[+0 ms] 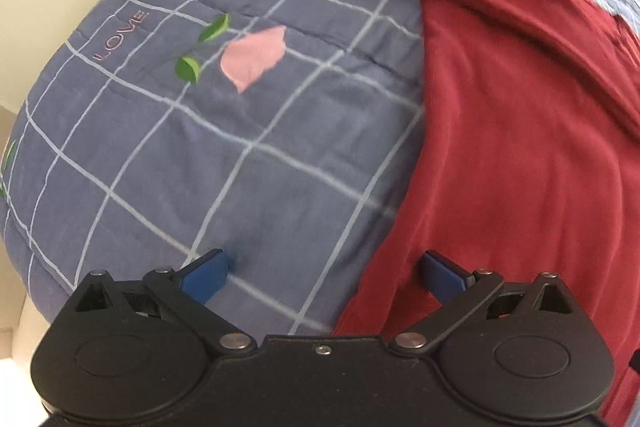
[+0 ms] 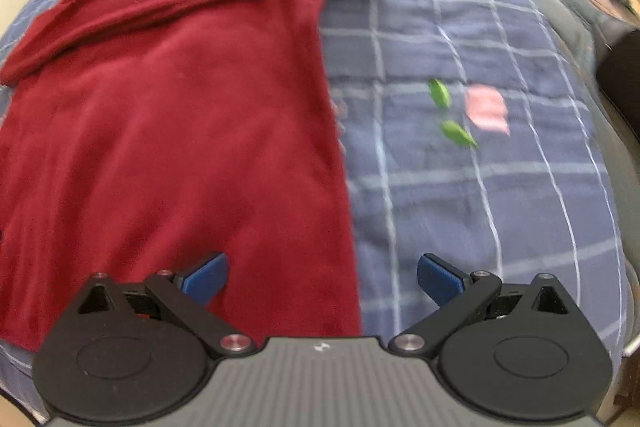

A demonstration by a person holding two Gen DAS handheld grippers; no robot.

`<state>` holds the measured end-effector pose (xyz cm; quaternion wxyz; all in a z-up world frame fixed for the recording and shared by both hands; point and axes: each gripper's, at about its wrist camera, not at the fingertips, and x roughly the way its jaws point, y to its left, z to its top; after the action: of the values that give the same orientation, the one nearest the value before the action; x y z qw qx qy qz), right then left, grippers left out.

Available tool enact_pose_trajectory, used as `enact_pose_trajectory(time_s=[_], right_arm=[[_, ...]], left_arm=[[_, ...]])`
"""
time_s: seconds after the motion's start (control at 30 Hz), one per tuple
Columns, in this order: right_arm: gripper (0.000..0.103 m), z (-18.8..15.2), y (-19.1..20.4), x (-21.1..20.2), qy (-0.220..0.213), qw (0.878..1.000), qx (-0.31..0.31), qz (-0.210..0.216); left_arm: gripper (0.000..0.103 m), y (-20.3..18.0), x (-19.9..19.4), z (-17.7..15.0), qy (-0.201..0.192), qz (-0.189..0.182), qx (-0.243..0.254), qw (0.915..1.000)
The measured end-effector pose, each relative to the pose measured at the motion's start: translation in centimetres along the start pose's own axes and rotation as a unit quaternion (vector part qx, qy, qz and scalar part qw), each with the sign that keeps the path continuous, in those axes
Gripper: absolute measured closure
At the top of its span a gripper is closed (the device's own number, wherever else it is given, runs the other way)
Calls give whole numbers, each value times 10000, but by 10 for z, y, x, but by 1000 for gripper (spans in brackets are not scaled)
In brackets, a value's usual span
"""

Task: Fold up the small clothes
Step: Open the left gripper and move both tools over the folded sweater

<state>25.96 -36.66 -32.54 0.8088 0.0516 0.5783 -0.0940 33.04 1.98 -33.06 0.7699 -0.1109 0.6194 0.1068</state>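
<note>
A dark red long-sleeved knit top (image 2: 180,131) lies spread flat on a blue quilted bedcover with pale grid lines (image 2: 460,195), its sleeves folded across the chest. The left gripper (image 1: 324,275) hangs over the top's left edge, jaws spread wide and holding nothing. The right gripper (image 2: 322,277) hangs over the top's right edge, equally wide, empty too.

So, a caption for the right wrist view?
Open right tool above the red sweater's edge on a checked quilt.
</note>
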Motion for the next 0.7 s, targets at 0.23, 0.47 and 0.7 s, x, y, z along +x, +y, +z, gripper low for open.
enact_pose_trajectory(time_s=[0.23, 0.47, 0.7], right_arm=[[0, -46, -16, -19, -270, 9993, 133, -225], [0, -69, -14, -47, -591, 9968, -292, -453], [0, -85, 18, -68, -1323, 9725, -1914, -65]], left_arm=[[1, 17, -9, -31, -234, -119, 438, 9987], [1, 45, -20, -61, -137, -216, 374, 9990], [1, 51, -50, -80, -488, -240, 316, 9980]])
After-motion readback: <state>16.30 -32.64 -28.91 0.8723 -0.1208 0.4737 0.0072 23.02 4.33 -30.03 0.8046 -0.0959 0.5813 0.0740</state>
